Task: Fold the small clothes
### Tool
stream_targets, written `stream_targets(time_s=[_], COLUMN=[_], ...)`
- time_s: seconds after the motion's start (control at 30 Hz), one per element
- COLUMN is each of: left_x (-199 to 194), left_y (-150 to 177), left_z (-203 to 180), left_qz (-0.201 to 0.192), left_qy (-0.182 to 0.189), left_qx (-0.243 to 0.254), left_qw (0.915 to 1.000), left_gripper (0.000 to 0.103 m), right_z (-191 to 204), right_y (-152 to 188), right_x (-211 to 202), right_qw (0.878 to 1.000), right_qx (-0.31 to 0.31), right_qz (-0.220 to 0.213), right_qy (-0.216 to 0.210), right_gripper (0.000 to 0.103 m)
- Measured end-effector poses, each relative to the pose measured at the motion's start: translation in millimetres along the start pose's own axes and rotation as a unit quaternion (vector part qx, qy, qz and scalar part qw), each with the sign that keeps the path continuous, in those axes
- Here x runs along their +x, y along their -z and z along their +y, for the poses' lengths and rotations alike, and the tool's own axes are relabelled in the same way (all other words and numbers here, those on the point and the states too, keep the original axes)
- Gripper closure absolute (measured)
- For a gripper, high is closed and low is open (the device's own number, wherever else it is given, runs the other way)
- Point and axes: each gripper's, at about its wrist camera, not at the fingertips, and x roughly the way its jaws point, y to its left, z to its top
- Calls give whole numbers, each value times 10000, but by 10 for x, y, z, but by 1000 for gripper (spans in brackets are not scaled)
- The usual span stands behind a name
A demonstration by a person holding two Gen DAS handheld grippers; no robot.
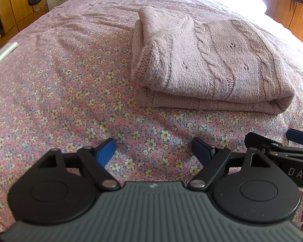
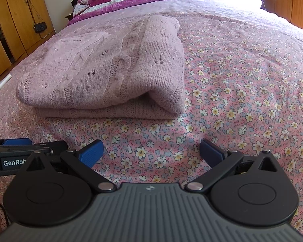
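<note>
A folded mauve cable-knit sweater (image 1: 208, 64) lies on a floral bedspread (image 1: 70, 92), a sleeve cuff turned over its top layer. The left gripper (image 1: 153, 151) and right gripper (image 2: 151, 151) hover side by side just short of its near edge, blue-padded fingers spread wide and holding nothing. A wooden wardrobe (image 2: 14, 16) with a small black purse (image 2: 40, 27) hanging on it stands to the left.
</note>
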Motion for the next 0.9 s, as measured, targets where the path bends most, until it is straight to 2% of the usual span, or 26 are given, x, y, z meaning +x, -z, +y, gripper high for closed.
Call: stream_targets(time_s=[0.9], left_x=[3], left_y=[-2], left_z=[-4], left_qz=[5], left_qy=[-7], left_qx=[0], left_qw=[10000], left_gripper=[18], right_z=[5], right_y=[8], right_x=[4], right_qw=[10000], right_qx=[-9], right_qz=[-7], right_qy=[5], right_gripper=[0])
